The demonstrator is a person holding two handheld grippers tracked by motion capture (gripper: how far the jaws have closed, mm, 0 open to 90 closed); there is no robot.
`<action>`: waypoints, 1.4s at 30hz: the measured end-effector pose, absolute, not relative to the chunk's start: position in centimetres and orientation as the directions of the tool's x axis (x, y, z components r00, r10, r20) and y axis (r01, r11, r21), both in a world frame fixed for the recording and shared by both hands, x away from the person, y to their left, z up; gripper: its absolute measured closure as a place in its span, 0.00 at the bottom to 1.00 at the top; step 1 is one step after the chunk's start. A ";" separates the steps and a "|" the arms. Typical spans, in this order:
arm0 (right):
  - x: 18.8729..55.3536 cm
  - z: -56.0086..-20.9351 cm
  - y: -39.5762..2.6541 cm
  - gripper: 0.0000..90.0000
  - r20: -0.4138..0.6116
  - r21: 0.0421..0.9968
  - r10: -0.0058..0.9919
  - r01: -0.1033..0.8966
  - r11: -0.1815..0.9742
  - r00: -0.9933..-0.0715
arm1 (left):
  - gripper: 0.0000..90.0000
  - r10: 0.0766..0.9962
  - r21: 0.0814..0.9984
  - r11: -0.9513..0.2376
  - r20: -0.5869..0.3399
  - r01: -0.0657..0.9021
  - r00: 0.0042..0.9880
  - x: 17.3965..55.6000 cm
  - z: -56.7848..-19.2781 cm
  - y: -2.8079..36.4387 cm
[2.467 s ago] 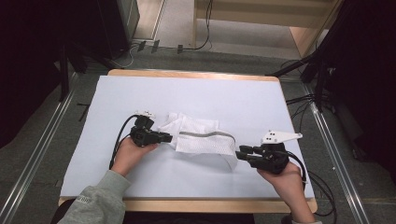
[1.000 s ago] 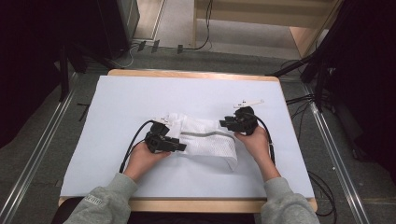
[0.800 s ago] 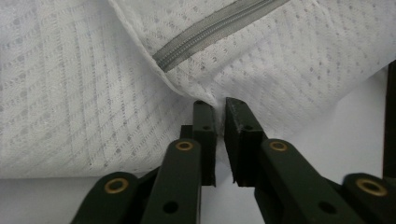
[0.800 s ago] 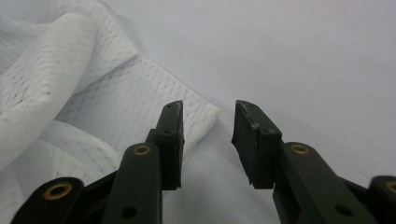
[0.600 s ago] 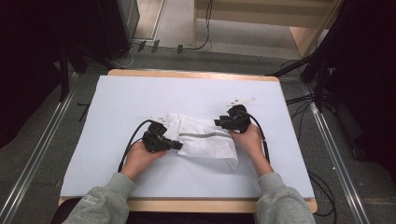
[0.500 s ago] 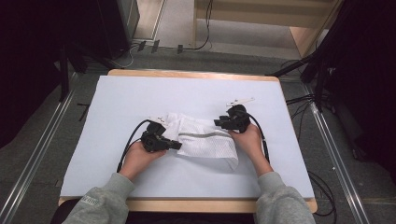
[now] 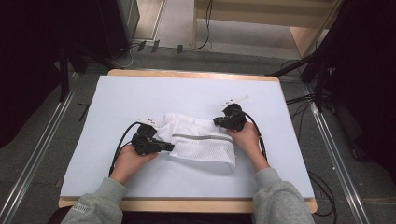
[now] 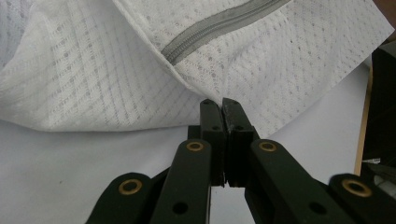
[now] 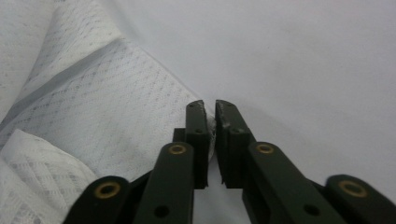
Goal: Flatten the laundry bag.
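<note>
Both hand-held grippers, left and right, pinch the mesh bag's corners on the bench; lifting together seems next.

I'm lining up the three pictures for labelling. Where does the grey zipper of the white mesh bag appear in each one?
High view: zipper, centre, between both tools.
Left gripper view: zipper, top centre, running diagonally.
Right gripper view: pale grey band, left, probably the zipper.
Shared landmark: white mesh bag.

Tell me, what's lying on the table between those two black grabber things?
A white mesh bag with a grey zipper stretches between the left gripper and the right gripper, seen in the high view.
</note>
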State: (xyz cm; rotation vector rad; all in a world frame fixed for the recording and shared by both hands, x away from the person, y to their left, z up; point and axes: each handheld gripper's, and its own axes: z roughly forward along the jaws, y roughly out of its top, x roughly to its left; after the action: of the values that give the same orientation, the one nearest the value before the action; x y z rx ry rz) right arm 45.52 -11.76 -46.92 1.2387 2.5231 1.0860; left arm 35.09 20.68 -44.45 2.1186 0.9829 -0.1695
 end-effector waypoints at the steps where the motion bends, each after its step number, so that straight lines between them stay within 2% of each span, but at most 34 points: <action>1: 45.6 -46.9 -11.7 0.99 0.186 0.650 0.729 0.639 0.411 -0.659 | 1.00 0.594 0.599 -0.397 -0.410 0.696 0.692 35.0 -44.4 20.8; 9: 46.1 -46.6 -11.9 0.99 0.190 0.634 0.737 0.654 0.413 -0.649 | 1.00 0.607 0.601 -0.384 -0.408 0.701 0.682 34.7 -44.2 21.6; 30: 47.3 -44.4 -18.6 0.99 0.234 0.694 0.823 0.681 0.232 -0.518 | 1.00 0.671 0.599 -0.335 -0.391 0.728 0.630 34.4 -43.5 25.0; 42: 47.6 -44.4 -21.1 0.99 0.261 0.699 0.849 0.696 0.161 -0.459 | 1.00 0.714 0.568 -0.308 -0.392 0.763 0.580 34.7 -43.7 27.6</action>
State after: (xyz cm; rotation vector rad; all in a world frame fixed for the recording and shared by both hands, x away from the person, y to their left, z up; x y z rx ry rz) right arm 47.60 -21.07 -44.43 1.5149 2.2389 1.1782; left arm 34.72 27.64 -43.75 2.0730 1.1720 -0.0844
